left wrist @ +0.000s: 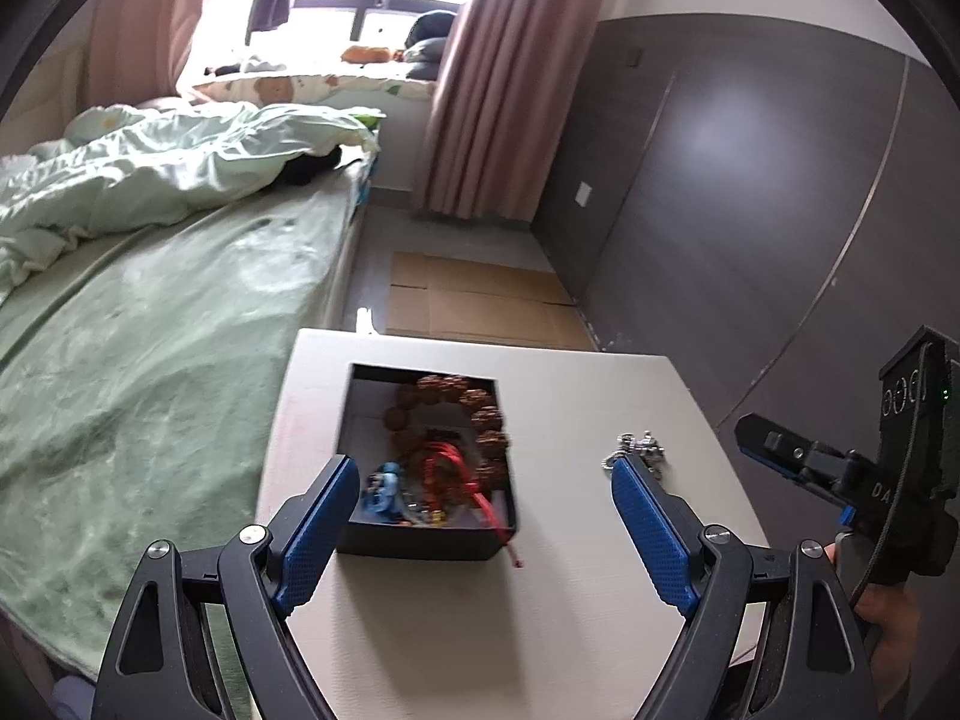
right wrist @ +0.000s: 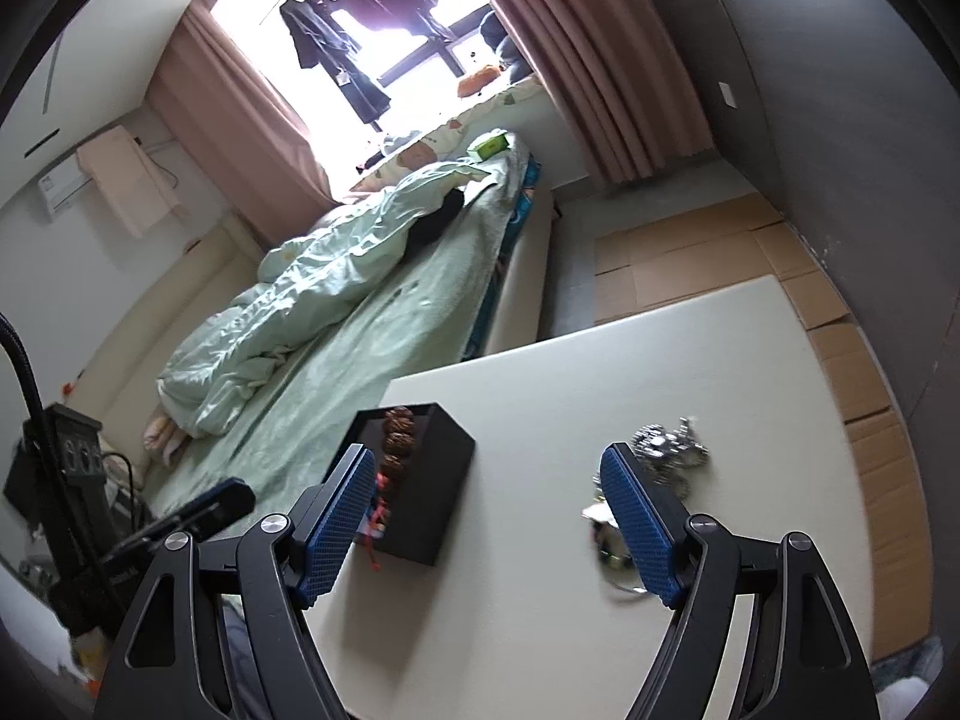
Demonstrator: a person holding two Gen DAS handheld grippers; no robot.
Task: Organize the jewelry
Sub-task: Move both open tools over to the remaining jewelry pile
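Observation:
A black open box point(left wrist: 420, 534) sits on the white table point(left wrist: 456, 630). Inside it lie a brown bead bracelet point(left wrist: 480, 414), a red cord point(left wrist: 474, 492) that trails over the near wall, and a small blue piece point(left wrist: 384, 489). A silver chain point(left wrist: 639, 450) lies on the table to the box's right. My left gripper point(left wrist: 480, 525) hovers open over the box's near side, nothing between its fingers. The right gripper point(right wrist: 486, 516) is open above the table between the box point(right wrist: 420, 480) and the silver chain point(right wrist: 666, 450); more small jewelry point(right wrist: 609, 546) lies half hidden behind its right finger.
A bed with green bedding point(left wrist: 138, 324) runs along the table's left edge. Flattened cardboard point(left wrist: 474, 300) covers the floor beyond the table, with a dark wall point(left wrist: 750, 210) on the right. The right gripper's body point(left wrist: 888, 474) and a hand show at the far right.

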